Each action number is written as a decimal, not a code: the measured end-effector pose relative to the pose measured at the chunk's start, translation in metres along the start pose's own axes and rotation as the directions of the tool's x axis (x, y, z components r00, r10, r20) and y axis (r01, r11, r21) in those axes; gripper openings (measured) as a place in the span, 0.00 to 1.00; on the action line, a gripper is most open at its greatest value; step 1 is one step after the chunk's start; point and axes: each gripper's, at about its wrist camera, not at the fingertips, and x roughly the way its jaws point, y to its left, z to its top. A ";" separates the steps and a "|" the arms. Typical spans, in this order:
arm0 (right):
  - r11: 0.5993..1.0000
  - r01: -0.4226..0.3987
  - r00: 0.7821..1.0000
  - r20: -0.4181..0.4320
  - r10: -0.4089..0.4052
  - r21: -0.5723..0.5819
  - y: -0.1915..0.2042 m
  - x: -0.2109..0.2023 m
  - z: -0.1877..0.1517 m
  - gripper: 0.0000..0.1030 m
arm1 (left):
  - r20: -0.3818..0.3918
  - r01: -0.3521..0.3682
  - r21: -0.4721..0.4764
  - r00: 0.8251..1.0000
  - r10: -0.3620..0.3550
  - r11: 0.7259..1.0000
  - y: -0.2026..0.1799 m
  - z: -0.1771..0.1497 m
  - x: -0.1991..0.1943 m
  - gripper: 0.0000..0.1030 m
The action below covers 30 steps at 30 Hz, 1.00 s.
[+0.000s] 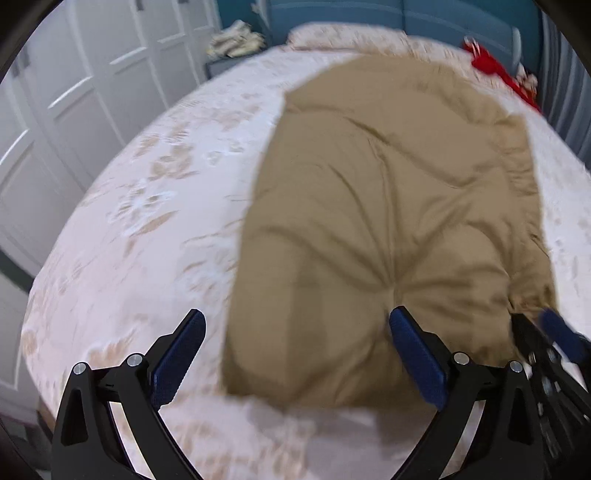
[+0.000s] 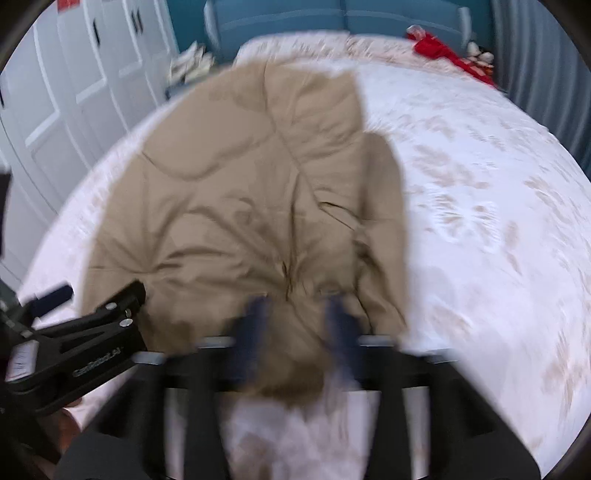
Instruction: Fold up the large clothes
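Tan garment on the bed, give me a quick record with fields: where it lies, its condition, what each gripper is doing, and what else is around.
garment: tan garment, spread on the floral bedspread, wrinkled
left gripper: open, jaws wide apart over the garment's near edge, holding nothing
right gripper: motion-blurred at the garment's near edge; jaws narrower, grip cannot be told
far corner: red cloth on the bed
behind bed: blue headboard
to the left: white wardrobe doors
fold status: not yet visibly folded
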 end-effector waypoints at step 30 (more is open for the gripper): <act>0.997 0.076 0.992 0.102 -0.075 -0.009 0.005 -0.128 -0.129 0.78 | 0.135 -0.072 -0.007 0.988 0.073 0.997 0.015 -0.141 -0.109 0.95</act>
